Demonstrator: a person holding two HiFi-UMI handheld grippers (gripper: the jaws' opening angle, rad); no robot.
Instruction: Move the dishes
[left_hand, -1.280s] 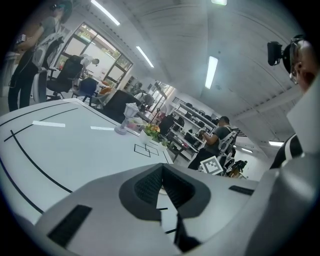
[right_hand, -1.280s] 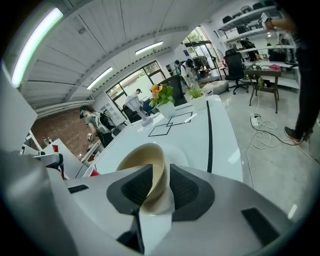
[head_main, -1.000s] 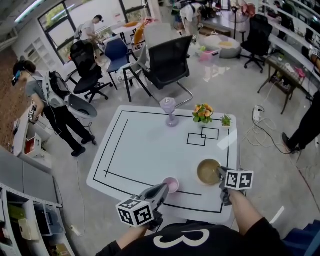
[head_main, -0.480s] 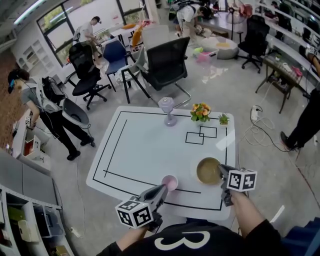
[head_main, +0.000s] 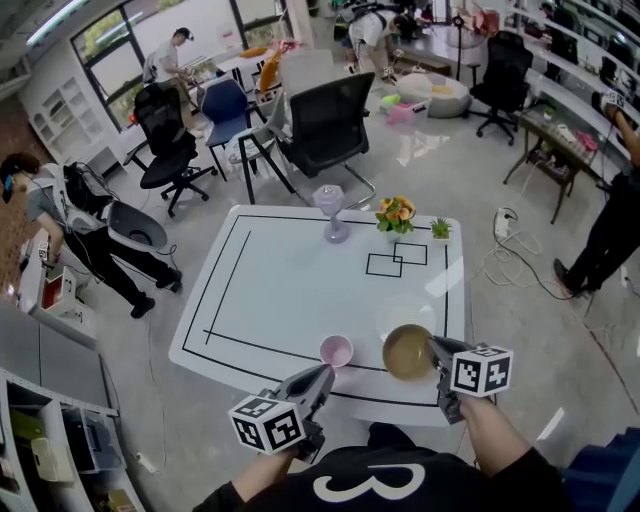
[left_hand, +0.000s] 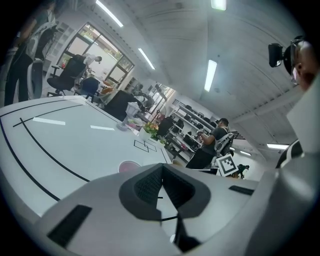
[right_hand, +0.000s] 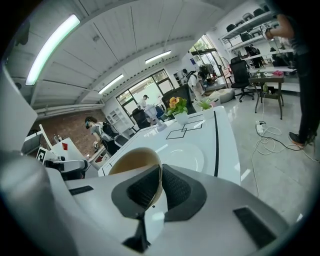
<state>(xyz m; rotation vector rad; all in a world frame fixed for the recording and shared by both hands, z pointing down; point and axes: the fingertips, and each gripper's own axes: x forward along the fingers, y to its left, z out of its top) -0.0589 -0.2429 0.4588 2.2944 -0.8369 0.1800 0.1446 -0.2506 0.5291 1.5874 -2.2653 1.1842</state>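
A brown bowl (head_main: 405, 353) hangs just above the white table (head_main: 280, 290) near its front edge, with my right gripper (head_main: 436, 349) shut on its right rim. In the right gripper view the bowl's rim (right_hand: 134, 162) sits pinched between the jaws of that gripper (right_hand: 160, 169). Behind the bowl lies a bare white plate (head_main: 410, 316), also seen in the right gripper view (right_hand: 187, 157). A small pink bowl (head_main: 336, 351) stands to the left of the brown one. My left gripper (head_main: 322, 376) hovers just short of the pink bowl (left_hand: 129, 166), its jaws (left_hand: 162, 168) shut on nothing.
At the table's far edge stand a purple vase (head_main: 332, 213), a flower pot (head_main: 397, 213) and a small plant (head_main: 438, 229). Two taped black squares (head_main: 395, 260) mark the table. A black chair (head_main: 330, 125) stands behind it. People stand around the room.
The right gripper has lifted the brown bowl off the white plate and drawn it toward the table's front edge. The left gripper has hardly moved.
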